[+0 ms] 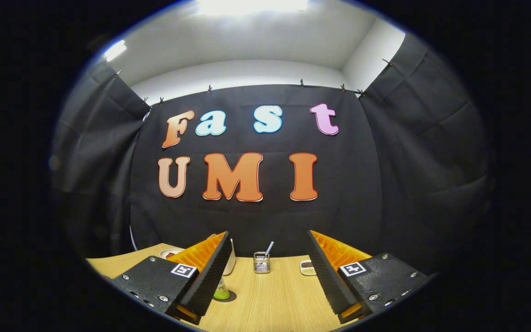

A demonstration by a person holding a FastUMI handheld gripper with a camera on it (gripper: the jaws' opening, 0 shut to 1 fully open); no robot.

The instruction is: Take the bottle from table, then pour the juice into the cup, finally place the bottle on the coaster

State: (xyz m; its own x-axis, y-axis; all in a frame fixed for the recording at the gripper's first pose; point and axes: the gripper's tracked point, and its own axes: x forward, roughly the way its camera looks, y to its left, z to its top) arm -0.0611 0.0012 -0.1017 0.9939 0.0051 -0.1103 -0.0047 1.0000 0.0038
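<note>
My gripper [266,237] is open and held above a wooden table [274,299], with nothing between its fingers. The green lower part of a bottle [221,291] stands on the table right beside the inner face of the left finger, which hides the rest of it. A white cup-like vessel [232,258] peeks out behind the same finger, farther back. Beyond the gap between the fingers, near the table's far edge, stands a small clear glass [261,263] with a thin stick or straw in it.
A small dish [308,267] with something dark in it lies just inside the right finger, near the far edge. A pale plate [170,253] lies at the far left, behind the left finger. Black cloth walls close the booth on three sides.
</note>
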